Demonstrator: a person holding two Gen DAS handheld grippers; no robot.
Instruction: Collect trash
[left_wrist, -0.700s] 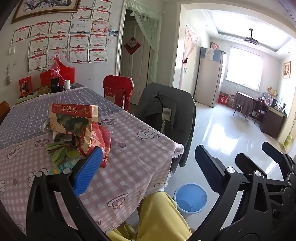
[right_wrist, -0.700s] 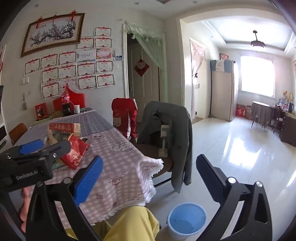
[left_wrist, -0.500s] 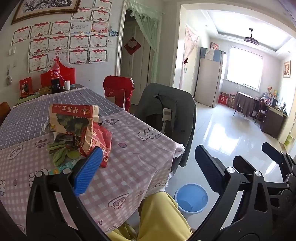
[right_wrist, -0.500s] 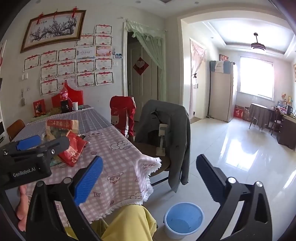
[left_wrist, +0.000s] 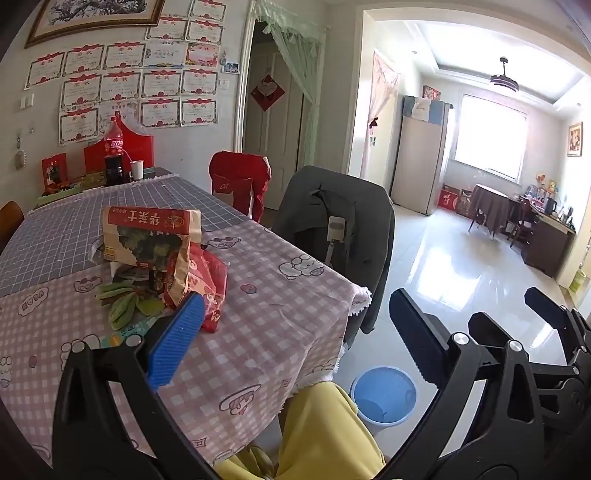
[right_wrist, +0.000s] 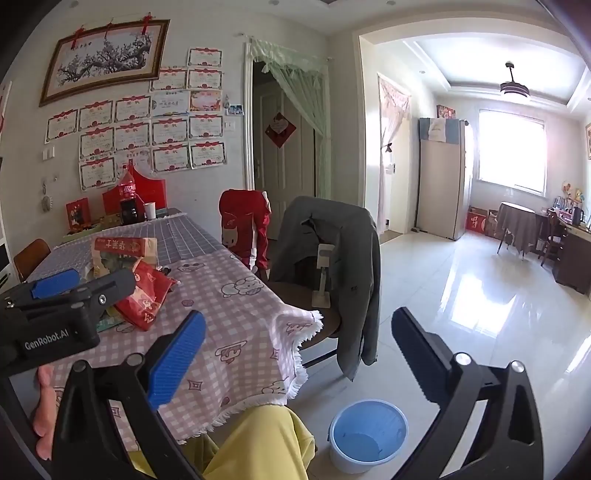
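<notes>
1. Both tools gape wide and empty: left tool, right tool, presumably ready to grab.
2. Trash wrappers lie at frame left on the surface.
3. Blue bin waits on the floor, lower centre, likely for drops.
</notes>
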